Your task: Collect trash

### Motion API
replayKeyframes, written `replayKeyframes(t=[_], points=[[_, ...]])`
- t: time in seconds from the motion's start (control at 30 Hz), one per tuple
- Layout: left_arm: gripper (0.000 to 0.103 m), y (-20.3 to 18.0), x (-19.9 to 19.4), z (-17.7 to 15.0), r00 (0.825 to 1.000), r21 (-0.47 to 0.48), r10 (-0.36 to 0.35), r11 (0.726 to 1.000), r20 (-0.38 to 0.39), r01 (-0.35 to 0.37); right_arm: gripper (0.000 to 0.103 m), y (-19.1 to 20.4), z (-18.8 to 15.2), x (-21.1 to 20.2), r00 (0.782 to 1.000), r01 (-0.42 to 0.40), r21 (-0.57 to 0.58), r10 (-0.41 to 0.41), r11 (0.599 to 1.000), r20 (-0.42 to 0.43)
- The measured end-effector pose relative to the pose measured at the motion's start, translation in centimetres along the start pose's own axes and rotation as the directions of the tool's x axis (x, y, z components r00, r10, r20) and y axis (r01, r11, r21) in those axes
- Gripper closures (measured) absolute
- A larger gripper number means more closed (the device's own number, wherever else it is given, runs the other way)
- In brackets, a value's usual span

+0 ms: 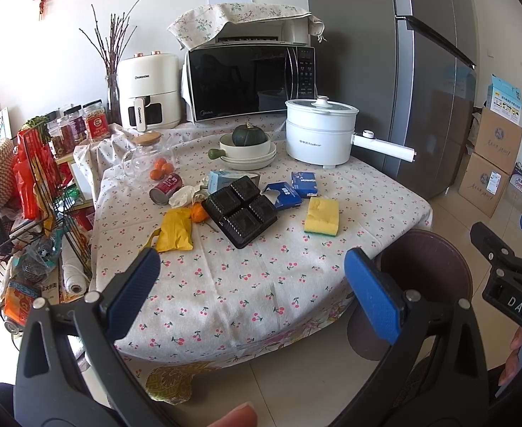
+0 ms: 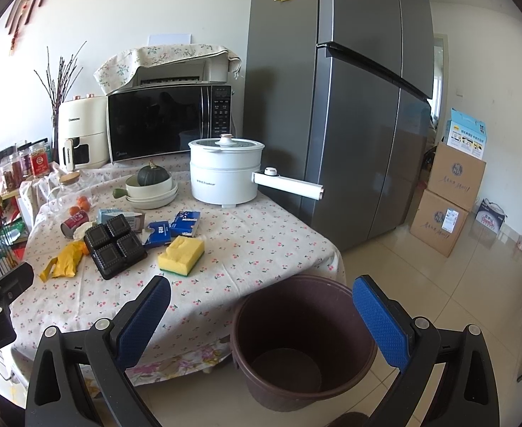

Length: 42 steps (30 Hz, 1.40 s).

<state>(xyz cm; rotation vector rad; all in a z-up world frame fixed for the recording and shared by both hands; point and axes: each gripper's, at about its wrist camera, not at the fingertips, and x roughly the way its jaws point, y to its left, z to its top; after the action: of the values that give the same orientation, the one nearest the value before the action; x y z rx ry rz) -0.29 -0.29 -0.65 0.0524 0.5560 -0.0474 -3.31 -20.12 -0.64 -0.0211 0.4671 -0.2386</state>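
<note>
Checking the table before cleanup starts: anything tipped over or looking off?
Yes: the red can lies on its side beside crumpled tissue. The yellow sponge has a chunk missing from its top.

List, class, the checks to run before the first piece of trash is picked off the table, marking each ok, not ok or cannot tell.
1. Left gripper open, holding nothing: ok.
2. Right gripper open, holding nothing: ok.
3. Brown bin upright beside the table: ok.
4. Bin has room: ok, only its bare bottom shows.
5. Black plastic tray unobstructed on top: ok.
6. Red can empty: cannot tell.
</note>
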Motion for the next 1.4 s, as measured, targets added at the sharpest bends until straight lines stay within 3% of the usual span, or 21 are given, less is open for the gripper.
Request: replayKeyframes(t=[0.6, 0.73, 0.87, 0.97, 1.13, 1.4], points=[[0.000, 0.3, 0.4, -0.4, 1.000, 0.000, -0.007, 1.000, -0.016, 0.007, 0.000, 0.1, 0.1, 0.3, 1.000, -0.019, 0.001, 0.019, 1.000, -0.018], [0.000, 1.2, 1.7, 0.4, 0.998, 0.035, -0.037, 0.999, -0.057, 0.039, 0.000, 0.2, 1.3, 1.0, 0.998, -0.042, -0.011, 0.041, 0.999, -0.051], [0.000, 2.6, 4.4, 1.8, 0.982, 0.062, -0.074, 0.994, -0.172, 0.086, 0.000, 0.2, 2.9, 2.8, 0.990, -0.087, -0.007, 0.085, 0.996, -0.114], [0.000, 3.8, 6.9, 2.5, 0.964, 0.067, -0.097, 0.991, -0.248, 0.117, 0.000, 0.4, 4.0, 5.3, 0.969, -0.144, 0.005, 0.142, 0.990, -0.202], [0.000, 5.2, 11.6, 3.5, 0.932, 0.077, -0.061, 0.992, -0.358, 0.095, 0.000, 1.7, 4.9, 10.8, 0.914, -0.198, 0.013, 0.190, 0.980, -0.359], [0.000, 6.8, 17.5, 4.5, 0.885, -0.030, -0.155, 0.987, -0.439, 0.158, 0.000, 4.9, 4.8, 19.2, 0.810, -0.274, 0.083, 0.277, 0.958, -0.517]])
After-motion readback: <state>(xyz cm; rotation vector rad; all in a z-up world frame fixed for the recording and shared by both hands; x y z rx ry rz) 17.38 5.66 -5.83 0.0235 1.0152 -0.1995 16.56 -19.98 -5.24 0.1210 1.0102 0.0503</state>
